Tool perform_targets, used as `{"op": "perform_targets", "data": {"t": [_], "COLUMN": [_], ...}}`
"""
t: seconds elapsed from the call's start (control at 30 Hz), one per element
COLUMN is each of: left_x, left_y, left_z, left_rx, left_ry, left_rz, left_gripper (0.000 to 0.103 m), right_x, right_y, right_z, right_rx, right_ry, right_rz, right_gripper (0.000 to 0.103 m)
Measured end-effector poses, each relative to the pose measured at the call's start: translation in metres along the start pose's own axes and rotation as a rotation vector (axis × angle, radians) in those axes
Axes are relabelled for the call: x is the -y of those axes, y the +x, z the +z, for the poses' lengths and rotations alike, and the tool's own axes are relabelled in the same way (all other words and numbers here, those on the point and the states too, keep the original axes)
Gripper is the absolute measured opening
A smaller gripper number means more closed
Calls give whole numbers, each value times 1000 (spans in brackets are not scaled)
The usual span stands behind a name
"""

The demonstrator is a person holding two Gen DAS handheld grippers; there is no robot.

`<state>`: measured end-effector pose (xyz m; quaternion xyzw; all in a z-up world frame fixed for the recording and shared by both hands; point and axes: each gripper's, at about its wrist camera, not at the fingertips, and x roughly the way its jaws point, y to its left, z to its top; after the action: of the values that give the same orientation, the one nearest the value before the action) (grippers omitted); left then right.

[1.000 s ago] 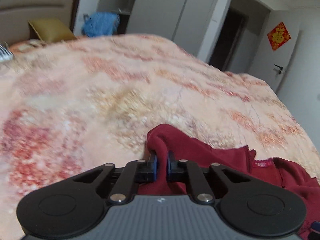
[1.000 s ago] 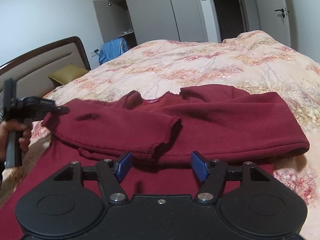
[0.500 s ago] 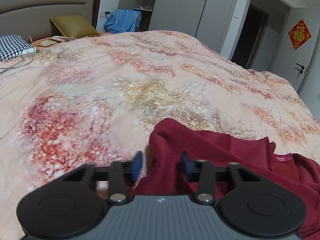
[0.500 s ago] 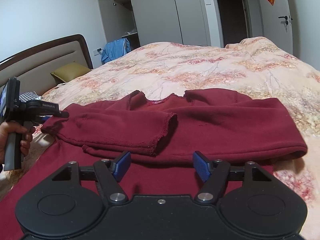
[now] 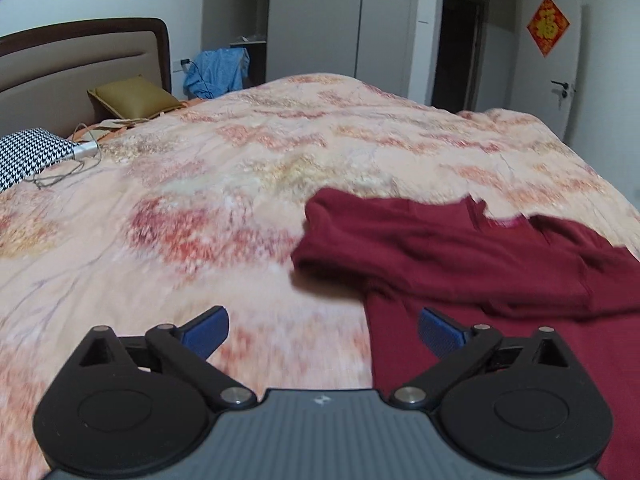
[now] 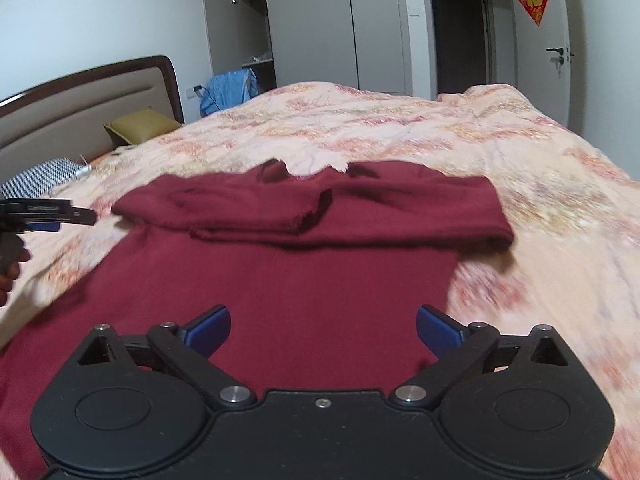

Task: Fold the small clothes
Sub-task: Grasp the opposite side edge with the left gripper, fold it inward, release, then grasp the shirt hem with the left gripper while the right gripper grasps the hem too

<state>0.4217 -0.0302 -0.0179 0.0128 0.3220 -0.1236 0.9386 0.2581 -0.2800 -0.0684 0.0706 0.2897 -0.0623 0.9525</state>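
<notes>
A dark red sweater (image 6: 288, 272) lies flat on the bed, both sleeves folded across its chest (image 6: 320, 212). It also shows at the right of the left wrist view (image 5: 480, 264). My left gripper (image 5: 323, 330) is open and empty, hovering over the bedspread at the sweater's left edge; it also shows at the far left of the right wrist view (image 6: 80, 216). My right gripper (image 6: 323, 330) is open and empty, above the sweater's lower body.
The bed carries a pink floral bedspread (image 5: 200, 184). A houndstooth pillow (image 5: 28, 152), a cable (image 5: 64, 172) and a gold cushion (image 5: 132, 98) lie near the headboard (image 5: 72, 60). Blue clothing (image 5: 218, 70), wardrobes and a door stand beyond.
My left gripper opened, let go of the sleeve fold and drew back from the sweater. My right gripper pulled back towards the hem and stayed open.
</notes>
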Motion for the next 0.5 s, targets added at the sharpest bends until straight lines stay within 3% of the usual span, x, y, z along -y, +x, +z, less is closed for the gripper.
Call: {"op": "perform_targets", "data": {"t": [0.23, 0.5], "left_x": [3, -1], "left_y": [-65, -103], "left_z": [-61, -111], "left_rx": [-69, -160], "left_ry": [49, 54], "left_rz": [-45, -123], "left_gripper": [103, 103], "right_x": [1, 4], "right_y": [-58, -101], "right_z": [-39, -89], "right_rx": [-30, -90], "right_ry": [-6, 72], "right_rz": [-56, -71], "right_gripper": [102, 101]}}
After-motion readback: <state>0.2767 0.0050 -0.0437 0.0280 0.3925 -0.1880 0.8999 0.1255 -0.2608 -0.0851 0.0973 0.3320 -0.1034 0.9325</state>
